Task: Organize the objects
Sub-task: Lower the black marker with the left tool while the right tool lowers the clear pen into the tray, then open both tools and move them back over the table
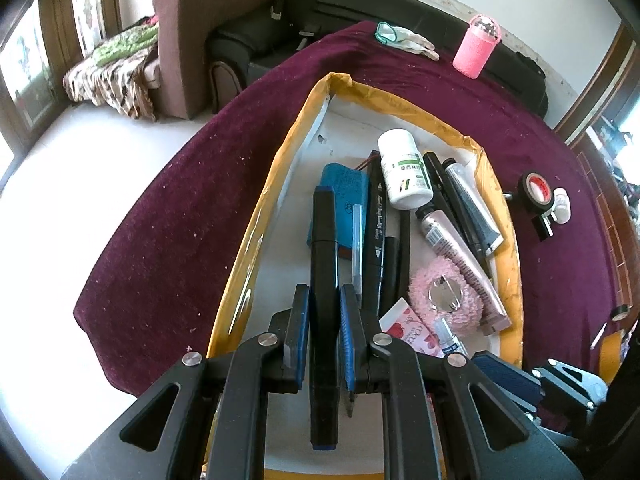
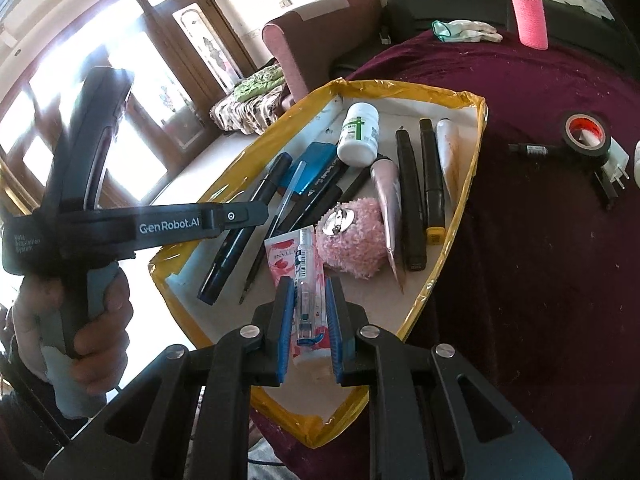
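A white tray with yellow taped rim (image 1: 280, 148) (image 2: 472, 152) lies on the maroon cloth. It holds markers, tubes, a white pill bottle (image 1: 404, 168) (image 2: 358, 134), a blue case (image 1: 344, 192), a pink fluffy compact (image 1: 444, 296) (image 2: 352, 236) and a pink sachet (image 2: 284, 256). My left gripper (image 1: 325, 300) is shut on a black marker with blue ends (image 1: 324, 264), held lengthwise over the tray. My right gripper (image 2: 307, 292) stands around a clear small tube (image 2: 306, 276) above the sachet; its pads (image 2: 285, 312) sit slightly apart from the tube.
On the cloth right of the tray lie a black tape roll (image 1: 536, 192) (image 2: 586, 136) and a white plug (image 2: 612, 160). A pink bottle (image 1: 476, 46) (image 2: 530, 12) and gloves (image 1: 408, 38) sit at the far edge. A sofa (image 1: 192, 40) stands beyond.
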